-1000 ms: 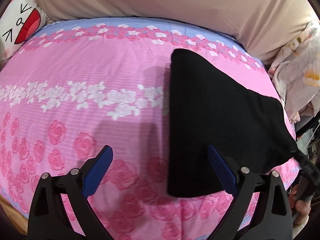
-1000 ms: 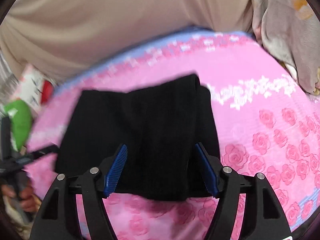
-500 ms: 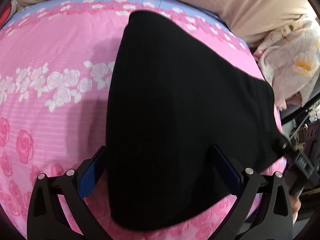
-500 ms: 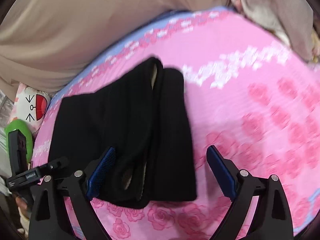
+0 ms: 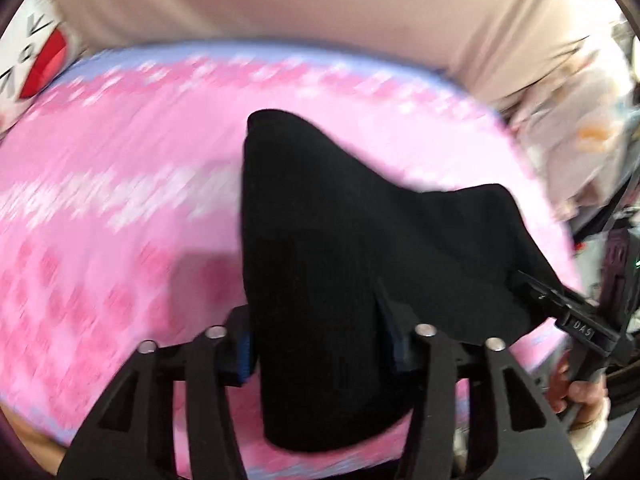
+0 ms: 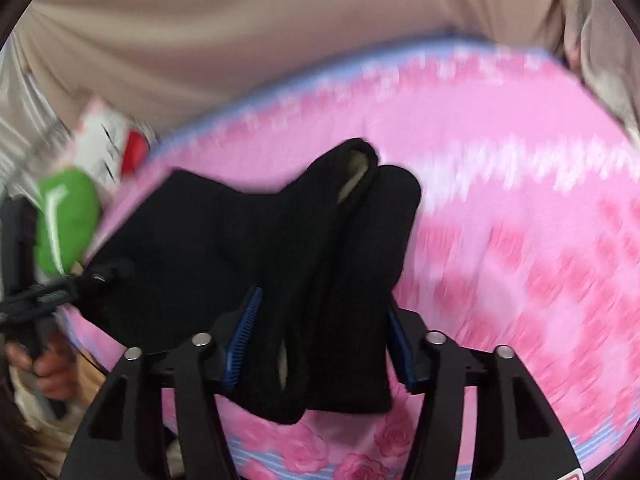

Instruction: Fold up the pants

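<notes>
1. Between the blue pads of the left gripper (image 5: 320, 344) sits one near corner of the black pants (image 5: 340, 260); its jaws are closing on the bunched cloth, and the fabric fills the gap.
2. Between the right gripper (image 6: 320, 344) pads lies the other near end, two thick rolled layers with a pale lining showing; these jaws are closing too, and the cloth looks pressed from both sides.
3. Step in hand, as I judge it: taking hold of the near edge, the pants lying already doubled on the pink rose bedsheet (image 5: 120, 200).
4. Next move calls for both grips firm through every layer, then carrying the edge evenly across to the far end.
5. Around: a beige quilt (image 5: 280, 8) behind, a cartoon pillow (image 6: 108, 140) and a green object (image 6: 66, 220) at the side; nothing lies on the fold path.
</notes>
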`<action>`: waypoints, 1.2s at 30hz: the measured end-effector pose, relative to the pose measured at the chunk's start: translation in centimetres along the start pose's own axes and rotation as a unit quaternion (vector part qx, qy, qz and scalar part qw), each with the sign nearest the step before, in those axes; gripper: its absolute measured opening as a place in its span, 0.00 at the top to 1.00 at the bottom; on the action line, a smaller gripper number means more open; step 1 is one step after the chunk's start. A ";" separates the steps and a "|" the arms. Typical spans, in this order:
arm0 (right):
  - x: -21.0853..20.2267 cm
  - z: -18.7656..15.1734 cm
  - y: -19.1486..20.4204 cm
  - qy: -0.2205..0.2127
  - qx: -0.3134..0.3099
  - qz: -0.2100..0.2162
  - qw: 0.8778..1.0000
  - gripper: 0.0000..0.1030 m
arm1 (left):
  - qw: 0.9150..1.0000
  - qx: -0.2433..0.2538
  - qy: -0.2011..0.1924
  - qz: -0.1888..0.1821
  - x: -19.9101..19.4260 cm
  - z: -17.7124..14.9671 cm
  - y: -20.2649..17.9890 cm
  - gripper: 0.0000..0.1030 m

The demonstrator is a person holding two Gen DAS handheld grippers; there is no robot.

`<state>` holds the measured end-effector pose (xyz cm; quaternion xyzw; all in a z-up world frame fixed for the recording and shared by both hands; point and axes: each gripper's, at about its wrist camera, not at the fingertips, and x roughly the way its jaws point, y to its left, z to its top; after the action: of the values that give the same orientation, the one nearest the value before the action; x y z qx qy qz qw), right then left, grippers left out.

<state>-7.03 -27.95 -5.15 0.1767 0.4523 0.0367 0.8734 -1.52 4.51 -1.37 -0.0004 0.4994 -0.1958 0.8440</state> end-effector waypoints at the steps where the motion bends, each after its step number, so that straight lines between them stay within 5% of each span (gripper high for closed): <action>1: 0.4 -0.2 -0.3 0.005 0.012 -0.008 1.000 0.36 | 1.000 -0.008 0.011 0.011 0.6 -0.7 0.5 0.49; 3: -1.5 0.0 -0.6 -0.023 0.042 0.001 0.999 0.36 | 1.000 -0.018 -0.003 0.015 0.3 -1.6 1.0 0.43; 5: -4.2 1.4 0.8 -0.075 0.012 -0.041 0.996 0.36 | 0.997 -0.004 -0.046 0.061 -1.3 -1.5 0.2 0.36; 6: -5.3 2.1 2.0 -0.097 -0.013 -0.061 0.993 0.43 | 0.992 0.007 -0.079 0.094 -2.4 -1.3 -0.5 0.34; 7: -5.8 2.9 2.8 -0.110 -0.032 -0.072 0.991 0.66 | 0.989 0.014 -0.098 0.110 -2.9 -1.0 -0.9 0.25; 9: -5.5 4.4 5.0 -0.107 -0.070 -0.056 0.990 0.94 | 0.983 0.028 -0.124 0.134 -3.3 -0.3 -2.1 0.17; 10: -4.7 5.1 5.8 -0.097 -0.084 -0.042 0.991 0.96 | 0.983 0.031 -0.125 0.134 -3.2 -0.2 -2.1 0.17; 13: 0.3 6.8 6.1 -0.049 -0.118 -0.062 0.990 0.96 | 0.984 0.033 -0.116 0.129 -2.3 0.3 -2.7 0.17; 15: 4.7 7.9 2.4 -0.003 -0.083 -0.107 0.991 1.00 | 0.984 0.030 -0.108 0.138 -1.5 0.3 -2.6 0.17; 16: 5.0 8.2 1.5 -0.004 -0.058 -0.088 0.994 1.00 | 0.984 0.029 -0.104 0.145 -1.2 0.1 -2.3 0.17; 18: 3.2 8.5 1.9 -0.020 -0.024 -0.065 0.997 1.00 | 0.983 0.024 -0.098 0.156 -0.9 0.0 -1.9 0.17; 19: 2.0 8.4 3.1 -0.038 -0.037 -0.072 0.996 0.90 | 0.982 0.022 -0.096 0.158 -0.7 -0.1 -1.6 0.17; 23: 0.6 7.2 8.1 -0.047 -0.110 -0.035 0.992 0.88 | 0.983 0.013 -0.085 0.161 0.3 0.1 -1.0 0.17; 26: 3.7 6.3 5.6 -0.021 -0.104 -0.134 0.985 0.89 | 0.984 0.013 -0.082 0.160 0.6 0.2 -1.1 0.16; 29: 0.3 5.8 4.2 -0.041 -0.047 -0.065 0.996 0.87 | 0.982 0.017 -0.083 0.168 0.5 0.0 -1.1 0.14; 32: -2.4 3.9 6.3 -0.055 -0.083 -0.049 0.994 0.80 | 0.983 0.012 -0.079 0.164 0.5 -0.1 -0.9 0.14; 36: -0.9 0.1 5.3 -0.010 -0.118 -0.089 0.989 0.82 | 0.984 0.015 -0.075 0.162 0.9 -0.1 -1.2 0.13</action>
<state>-7.02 -23.23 -2.59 0.0319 0.4497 0.0103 0.8925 -1.57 3.14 -1.92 0.0790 0.4253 -0.0632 0.8994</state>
